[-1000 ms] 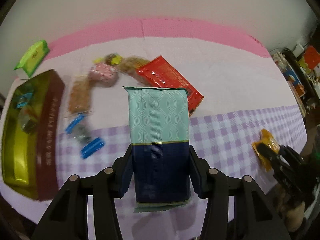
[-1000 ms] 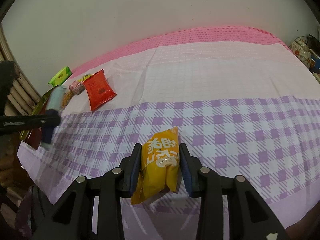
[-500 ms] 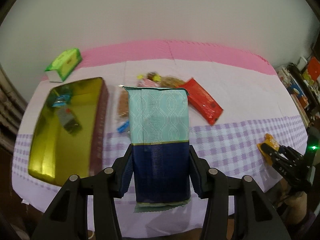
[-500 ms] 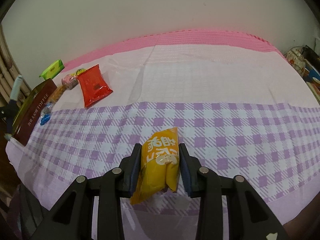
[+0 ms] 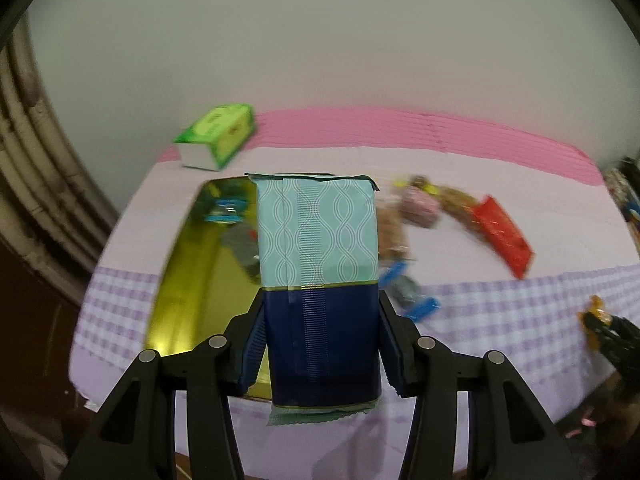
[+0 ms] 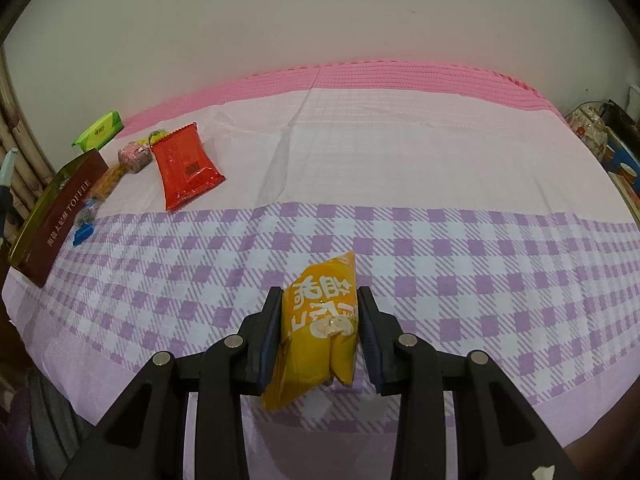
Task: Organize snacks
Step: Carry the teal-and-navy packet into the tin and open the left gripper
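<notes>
Left claw (image 5: 320, 344): clamped on a teal-and-navy pack (image 5: 318, 272), held upright by its navy lower half, above the near edge of the desk (image 5: 500, 320).

Right claw (image 6: 318, 334): clamped on a yellow pack (image 6: 320, 328), held at the near edge over the purple check cloth (image 6: 440, 264). It also shows small at the right edge of the left wrist view.

Gold tin (image 5: 192, 280): open, on the desk's left side, partly hidden behind the teal-and-navy pack. Contents: one blue-wrapped sweet (image 5: 226, 210) at the far end and a dark wrapper (image 5: 240, 244); blurred, no more can be told. The tin's maroon side (image 6: 60, 216) reads TOFFEE.

Green pack (image 5: 218, 134): far left, beyond the tin, near the wall.

Loose snacks right of the tin:
- red pack (image 6: 184, 164), flat on the pale cloth
- pink packet (image 6: 134, 156), just left of the red pack
- brown packet (image 6: 106, 182), beside the tin
- blue sweets (image 5: 404, 292), near the check border

Pink mat (image 6: 400, 76): along the far edge, under the cloth.
</notes>
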The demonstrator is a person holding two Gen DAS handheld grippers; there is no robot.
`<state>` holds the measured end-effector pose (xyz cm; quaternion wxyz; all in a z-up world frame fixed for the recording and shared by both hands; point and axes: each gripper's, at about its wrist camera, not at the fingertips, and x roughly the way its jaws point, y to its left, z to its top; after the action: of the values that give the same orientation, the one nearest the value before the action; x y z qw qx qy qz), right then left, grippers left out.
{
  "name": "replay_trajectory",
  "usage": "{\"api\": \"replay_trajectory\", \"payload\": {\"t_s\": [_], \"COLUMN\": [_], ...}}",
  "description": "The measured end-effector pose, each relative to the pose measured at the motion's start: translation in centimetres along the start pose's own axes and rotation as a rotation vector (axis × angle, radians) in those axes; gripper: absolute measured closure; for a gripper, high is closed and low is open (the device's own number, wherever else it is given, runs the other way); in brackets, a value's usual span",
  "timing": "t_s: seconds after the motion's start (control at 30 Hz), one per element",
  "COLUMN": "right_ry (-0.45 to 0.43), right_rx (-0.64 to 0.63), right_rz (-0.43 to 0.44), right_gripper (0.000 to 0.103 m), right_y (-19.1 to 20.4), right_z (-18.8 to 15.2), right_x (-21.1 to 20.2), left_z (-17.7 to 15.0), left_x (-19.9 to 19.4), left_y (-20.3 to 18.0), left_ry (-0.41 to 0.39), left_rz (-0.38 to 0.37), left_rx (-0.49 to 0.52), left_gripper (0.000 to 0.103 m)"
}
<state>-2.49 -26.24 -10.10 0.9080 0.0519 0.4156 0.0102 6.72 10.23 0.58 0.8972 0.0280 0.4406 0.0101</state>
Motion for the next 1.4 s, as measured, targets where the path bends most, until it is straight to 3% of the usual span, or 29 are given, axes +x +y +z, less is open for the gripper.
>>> {"api": "replay_trajectory", "payload": {"t_s": [0.1, 0.37, 0.57, 1.4], "right_ry": [0.0, 0.0, 0.0, 0.0], "right_rx": [0.0, -0.004, -0.008, -0.006], "right_rz": [0.0, -0.003, -0.004, -0.005], "right_gripper": [0.069, 0.068, 0.068, 0.068], "right_y": [0.0, 0.0, 0.0, 0.0], "right_z": [0.0, 0.0, 0.0, -0.1], "right_x": [0.0, 0.1, 0.1, 0.1], "left_z": [0.1, 0.4, 0.4, -0.1], "left_x": [1.0, 4.7, 7.8, 10.6], "left_y": [1.7, 6.3, 9.4, 10.2], "left_ry": [-0.011, 0.048, 0.123, 0.193], "left_rz": [0.063, 0.137, 0.106, 0.149], "left_rx": [-0.008, -0.057, -0.115, -0.114], "left_gripper": [0.053, 0.053, 0.053, 0.053]}}
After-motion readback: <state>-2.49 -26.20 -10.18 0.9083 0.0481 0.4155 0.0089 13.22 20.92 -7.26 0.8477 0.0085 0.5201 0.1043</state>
